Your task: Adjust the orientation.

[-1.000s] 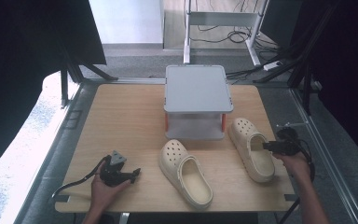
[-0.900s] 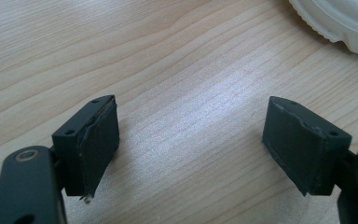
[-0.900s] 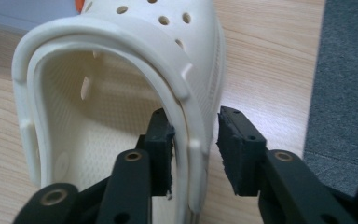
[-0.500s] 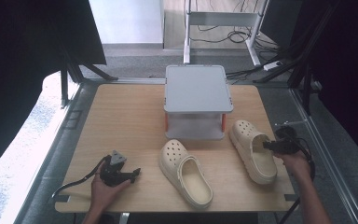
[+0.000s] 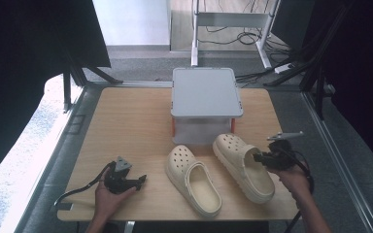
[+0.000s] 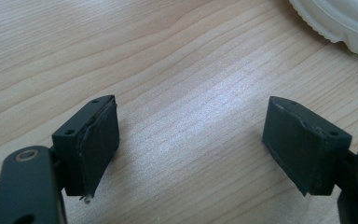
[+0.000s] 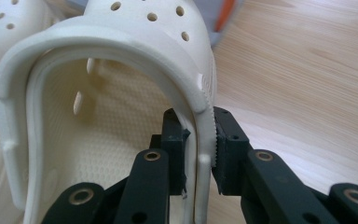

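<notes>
The right gripper [image 5: 258,157] clamped the side wall of the right clog [image 5: 243,166] at the table's [image 5: 126,121] near right, just beside the left clog [image 5: 193,179]. The left gripper [image 5: 142,180] rested at the near left, jaws wide apart on nothing.

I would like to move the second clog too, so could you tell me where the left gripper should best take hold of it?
Grip the side wall of the left clog at its open heel end, one jaw inside and one outside, coming from the near-left side where the left gripper rests. The thin upright rim suits this; the right gripper holds the right clog likewise.
</notes>
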Tool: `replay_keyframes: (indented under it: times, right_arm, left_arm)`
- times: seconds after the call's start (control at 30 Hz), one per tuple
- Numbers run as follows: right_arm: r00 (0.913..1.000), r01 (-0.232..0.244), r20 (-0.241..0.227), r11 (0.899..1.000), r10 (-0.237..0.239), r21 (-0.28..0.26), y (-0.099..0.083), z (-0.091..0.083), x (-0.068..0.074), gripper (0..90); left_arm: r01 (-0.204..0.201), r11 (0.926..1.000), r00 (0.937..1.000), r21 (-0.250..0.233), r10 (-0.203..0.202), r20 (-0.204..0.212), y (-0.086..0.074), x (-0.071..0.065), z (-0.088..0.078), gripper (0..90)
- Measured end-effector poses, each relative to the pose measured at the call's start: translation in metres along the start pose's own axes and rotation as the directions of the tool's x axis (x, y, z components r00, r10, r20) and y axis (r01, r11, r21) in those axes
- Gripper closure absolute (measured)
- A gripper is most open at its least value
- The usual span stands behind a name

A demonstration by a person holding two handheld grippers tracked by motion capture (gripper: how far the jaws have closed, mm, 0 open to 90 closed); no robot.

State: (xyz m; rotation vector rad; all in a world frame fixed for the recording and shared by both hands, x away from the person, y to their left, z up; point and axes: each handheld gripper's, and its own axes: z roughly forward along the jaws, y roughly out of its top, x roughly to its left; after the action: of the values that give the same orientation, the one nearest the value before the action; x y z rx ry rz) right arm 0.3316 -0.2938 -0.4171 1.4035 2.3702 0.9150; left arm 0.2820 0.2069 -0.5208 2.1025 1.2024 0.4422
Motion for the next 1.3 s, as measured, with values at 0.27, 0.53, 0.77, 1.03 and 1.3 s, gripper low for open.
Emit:
replay_keyframes:
  times: [0.27,0.53,0.77,1.03,1.3]
  right_arm:
    - [0.9988,0.048,-0.01,0.999,-0.048,-0.002,0.013,0.026,0.03,77.4]
    - [0.996,0.089,-0.004,0.996,-0.089,-0.001,0.019,0.046,0.052,77.3]
    - [0.9938,0.11,0.013,0.994,-0.11,-0.001,0.019,0.056,0.066,77.0]
    - [0.9912,0.132,0.004,0.991,-0.132,-0.003,0.016,0.06,0.071,74.6]
    - [0.9847,0.173,-0.024,0.985,-0.173,-0.001,0.015,0.059,0.069,75.4]
  left_arm:
    - [-0.001,1.0,1.0,0.001,0.001,0.001,0.0,0.0,0.0,19.0]
    - [0.0,1.0,1.0,0.0,0.0,0.001,0.0,0.0,0.0,19.0]
    - [0.0,1.0,1.0,-0.001,0.0,0.002,0.0,0.0,0.0,19.0]
    - [0.0,1.0,1.0,-0.001,0.0,0.002,0.0,0.0,0.0,19.0]
    - [0.0,1.0,1.0,-0.001,0.0,0.002,0.0,0.0,0.0,19.0]
